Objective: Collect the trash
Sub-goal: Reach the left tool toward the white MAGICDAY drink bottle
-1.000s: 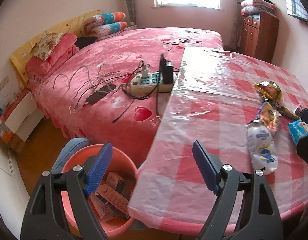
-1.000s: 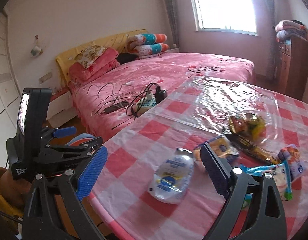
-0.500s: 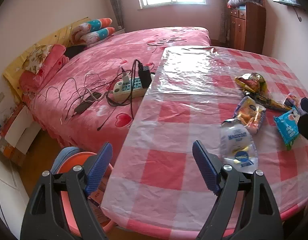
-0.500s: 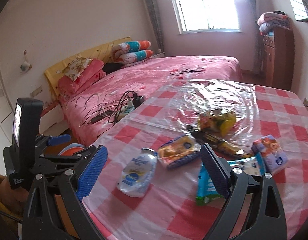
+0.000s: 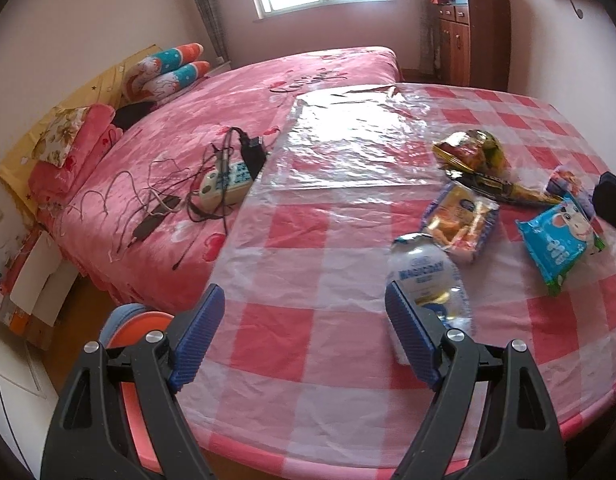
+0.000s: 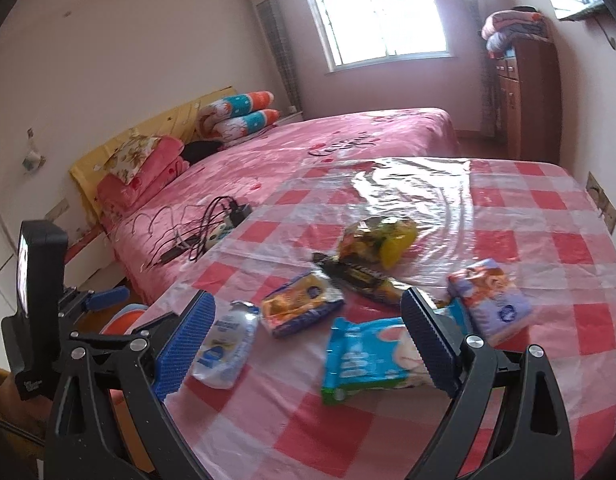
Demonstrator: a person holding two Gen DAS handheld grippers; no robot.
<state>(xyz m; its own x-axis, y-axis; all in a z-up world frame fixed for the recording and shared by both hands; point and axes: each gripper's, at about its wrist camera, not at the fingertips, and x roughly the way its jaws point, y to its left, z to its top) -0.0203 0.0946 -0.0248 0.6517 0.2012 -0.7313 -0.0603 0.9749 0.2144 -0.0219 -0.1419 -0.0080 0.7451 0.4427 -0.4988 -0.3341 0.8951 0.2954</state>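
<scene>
Several wrappers lie on the red-checked table (image 5: 308, 240): a clear squashed pouch (image 5: 428, 280) (image 6: 224, 344), an orange snack pack (image 5: 460, 220) (image 6: 300, 304), a blue packet (image 5: 556, 240) (image 6: 368, 356), a gold foil bag (image 5: 472, 152) (image 6: 376, 240), a dark bar wrapper (image 6: 360, 276) and a purple tissue pack (image 6: 492, 296). My left gripper (image 5: 304, 336) is open and empty over the table's near edge, its right finger beside the clear pouch. My right gripper (image 6: 308, 344) is open and empty, over the blue packet. An orange bin (image 5: 128, 340) stands on the floor at the left, mostly hidden.
A pink bed (image 5: 228, 120) adjoins the table on the left, with a power strip and tangled cables (image 5: 224, 180) near the table edge. A wooden cabinet (image 5: 476, 40) stands at the far wall. Boxes (image 5: 24, 280) sit on the floor at the left.
Both grippers have moved right and forward over the table, toward the wrappers. The orange bin has slid almost out of the left wrist view. Both grippers have stayed open.
</scene>
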